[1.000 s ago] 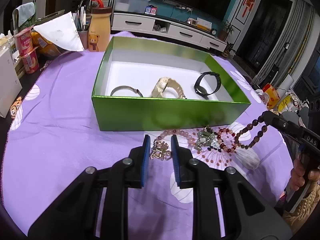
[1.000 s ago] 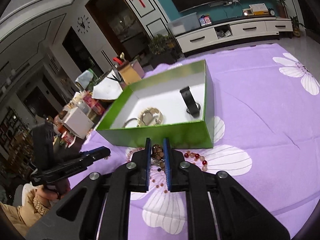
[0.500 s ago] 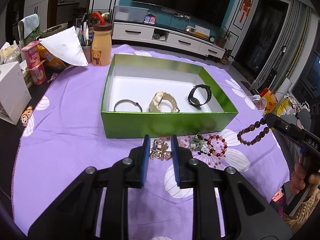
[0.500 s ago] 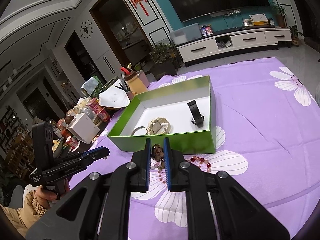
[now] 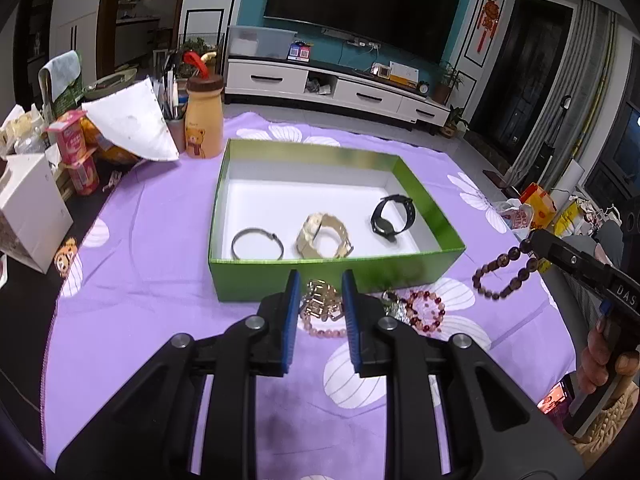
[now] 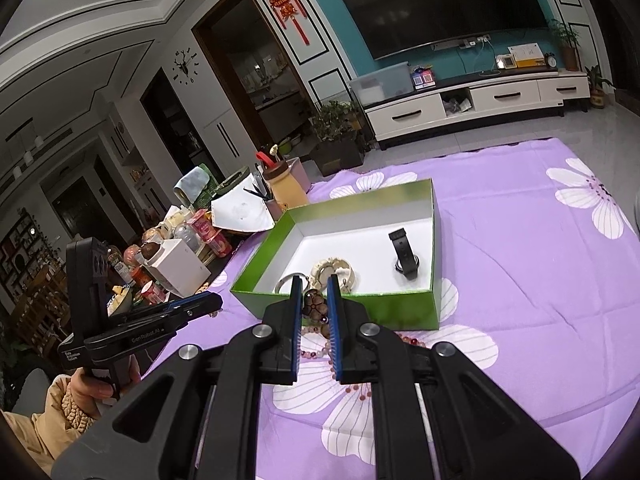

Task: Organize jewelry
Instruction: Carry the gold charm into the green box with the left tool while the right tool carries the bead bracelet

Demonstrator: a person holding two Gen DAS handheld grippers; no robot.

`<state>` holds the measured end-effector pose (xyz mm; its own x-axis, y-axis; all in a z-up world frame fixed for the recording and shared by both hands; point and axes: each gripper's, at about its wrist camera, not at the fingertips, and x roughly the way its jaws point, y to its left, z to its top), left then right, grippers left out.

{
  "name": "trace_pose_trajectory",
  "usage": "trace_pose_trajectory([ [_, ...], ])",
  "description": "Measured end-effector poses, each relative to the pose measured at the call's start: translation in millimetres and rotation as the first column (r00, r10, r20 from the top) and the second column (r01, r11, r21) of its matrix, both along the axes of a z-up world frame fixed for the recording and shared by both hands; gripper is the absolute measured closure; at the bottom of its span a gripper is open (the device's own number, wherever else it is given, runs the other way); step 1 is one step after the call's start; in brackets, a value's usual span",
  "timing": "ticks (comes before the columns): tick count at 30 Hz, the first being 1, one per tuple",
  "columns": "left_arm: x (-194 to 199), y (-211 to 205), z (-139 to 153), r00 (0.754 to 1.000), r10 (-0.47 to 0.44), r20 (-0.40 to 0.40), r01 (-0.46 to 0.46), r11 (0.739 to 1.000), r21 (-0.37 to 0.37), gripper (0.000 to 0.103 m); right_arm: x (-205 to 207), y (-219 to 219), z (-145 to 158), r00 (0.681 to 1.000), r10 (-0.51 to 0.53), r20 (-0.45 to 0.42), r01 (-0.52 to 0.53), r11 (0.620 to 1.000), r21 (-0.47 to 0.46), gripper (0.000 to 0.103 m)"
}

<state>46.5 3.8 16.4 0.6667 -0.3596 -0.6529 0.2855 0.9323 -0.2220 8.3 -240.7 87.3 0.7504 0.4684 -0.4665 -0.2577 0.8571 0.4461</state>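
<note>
Purple cloth: a purple tablecloth with white flowers covers the table.

Left wrist view
Green box: an open green box with a white floor sits on the cloth.
In the box: a thin silver bangle on the left, a gold watch in the middle and a black watch on the right, all apart from each other.
Left gripper: the left gripper is up in the air, just in front of the box. Its blue pads are a little apart and squeeze a gold chain bracelet between them.
On the cloth: a pink bead bracelet, a red bead bracelet and a small silver piece lie close together in front of the box.
Right side: the right gripper comes in from the edge. A brown bead bracelet hangs from its tip, off the cloth. A hand holds its handle.
Back left: a yellow bear bottle, red cups and a white carton stand past the cloth.

Right wrist view
Right gripper: its blue pads are nearly together and pinch big brown beads.
Box: it sits just behind the tips. The black watch stands on its edge near the right wall. The gold watch and the bangle are near the front wall.
Cloth under the tips: pink and red beads lie there, partly hidden.
Left gripper: it is off to the left, above the cloth edge, held by a hand in a tan sleeve. From this side I cannot tell what is in it.
</note>
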Motion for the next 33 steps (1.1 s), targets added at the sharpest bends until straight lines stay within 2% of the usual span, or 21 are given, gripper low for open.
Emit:
trace_pose_trajectory([
  [14,20,-14,24,0.999,-0.017,0.037,0.017,1.0,0.012,0.082,19,2,9,1.0,0.006,0.028,-0.006,1.0,-0.006,0.091],
  [33,58,-31,32,0.999,-0.024,0.036,0.024,1.0,-0.002,0.082,50,5,17,0.999,-0.014,0.043,0.015,1.0,-0.01,0.091],
])
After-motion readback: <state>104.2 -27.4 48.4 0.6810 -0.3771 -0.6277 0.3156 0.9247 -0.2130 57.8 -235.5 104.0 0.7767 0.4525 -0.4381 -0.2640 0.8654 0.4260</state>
